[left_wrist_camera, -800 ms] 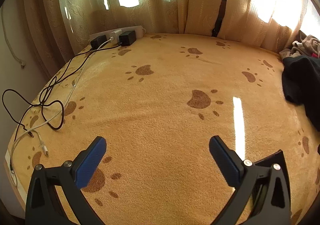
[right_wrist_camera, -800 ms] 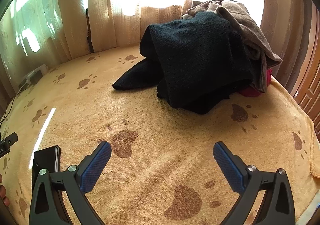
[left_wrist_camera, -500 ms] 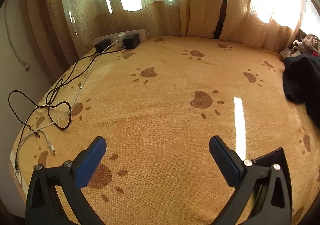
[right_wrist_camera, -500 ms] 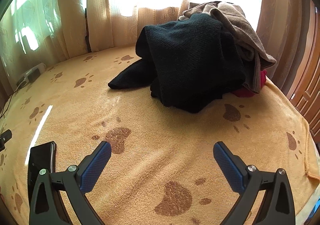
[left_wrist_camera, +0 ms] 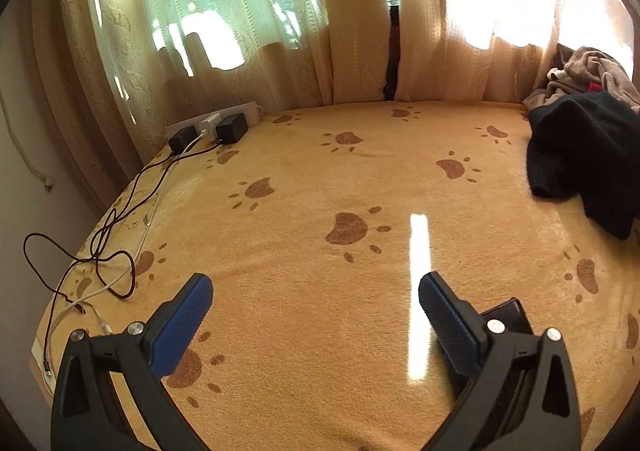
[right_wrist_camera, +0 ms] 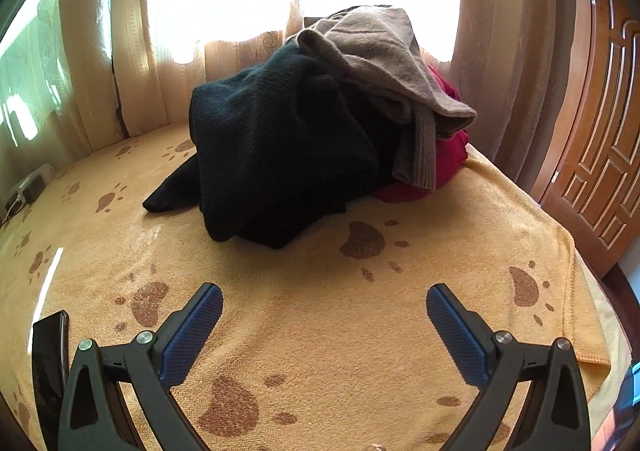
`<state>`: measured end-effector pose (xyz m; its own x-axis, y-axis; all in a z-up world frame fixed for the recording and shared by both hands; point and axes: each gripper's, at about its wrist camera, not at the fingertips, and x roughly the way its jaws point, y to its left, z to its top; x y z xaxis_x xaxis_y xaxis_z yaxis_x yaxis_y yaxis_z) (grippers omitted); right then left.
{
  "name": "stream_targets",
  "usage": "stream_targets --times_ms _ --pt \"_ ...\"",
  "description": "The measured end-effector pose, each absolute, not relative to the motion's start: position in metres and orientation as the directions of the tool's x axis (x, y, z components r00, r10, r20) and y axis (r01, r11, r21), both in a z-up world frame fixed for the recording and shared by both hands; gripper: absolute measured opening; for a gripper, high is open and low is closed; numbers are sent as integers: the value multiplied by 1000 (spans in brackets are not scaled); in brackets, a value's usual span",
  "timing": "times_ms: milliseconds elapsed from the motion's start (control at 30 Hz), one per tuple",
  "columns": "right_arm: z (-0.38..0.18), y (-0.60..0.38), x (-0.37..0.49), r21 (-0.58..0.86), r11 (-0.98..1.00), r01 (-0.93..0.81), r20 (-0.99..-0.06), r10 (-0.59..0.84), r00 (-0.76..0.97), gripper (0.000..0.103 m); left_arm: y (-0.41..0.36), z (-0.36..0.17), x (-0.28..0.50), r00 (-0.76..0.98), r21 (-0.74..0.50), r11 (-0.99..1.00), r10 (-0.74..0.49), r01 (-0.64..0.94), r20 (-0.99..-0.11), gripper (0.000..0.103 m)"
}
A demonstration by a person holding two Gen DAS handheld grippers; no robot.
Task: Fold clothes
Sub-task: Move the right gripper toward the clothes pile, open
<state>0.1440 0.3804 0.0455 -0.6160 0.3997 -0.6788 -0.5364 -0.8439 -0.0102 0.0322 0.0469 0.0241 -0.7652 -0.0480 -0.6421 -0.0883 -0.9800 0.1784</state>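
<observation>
A heap of clothes [right_wrist_camera: 320, 131] lay at the far right side of the bed, before the curtains: a black knitted sweater [right_wrist_camera: 280, 155] in front, a grey-brown knitted garment [right_wrist_camera: 384, 63] over its top, a crimson piece [right_wrist_camera: 444, 163] under them. They rested on an orange plush blanket with brown paw prints [right_wrist_camera: 328, 331]. The right gripper [right_wrist_camera: 324, 327] stood with fingers wide apart and empty, near the heap. The left gripper [left_wrist_camera: 316, 319] was wide and empty too, well apart from it. A black phone [right_wrist_camera: 50, 355] lay between them.

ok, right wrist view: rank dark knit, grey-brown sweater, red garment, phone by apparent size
1. dark knit, by far the largest.
2. grey-brown sweater.
3. red garment and phone: unsure. The garment is mostly buried, while the phone lies near the lens and is cut off by the left finger.
</observation>
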Motion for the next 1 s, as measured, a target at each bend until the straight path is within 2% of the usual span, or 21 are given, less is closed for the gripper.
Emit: stream_targets --times_ms 433,700,1000 --pt "57 384 157 -27 -846 -532 -635 426 -644 103 118 43 53 -780 185 -951 84 -249 -620 103" --pt "71 369 158 -125 -818 -562 -568 524 -635 103 124 40 62 -775 206 -942 81 -265 -627 103" --pt "73 364 157 -128 -830 -543 -564 511 -649 103 122 42 66 -780 211 -943 74 -257 -621 103"
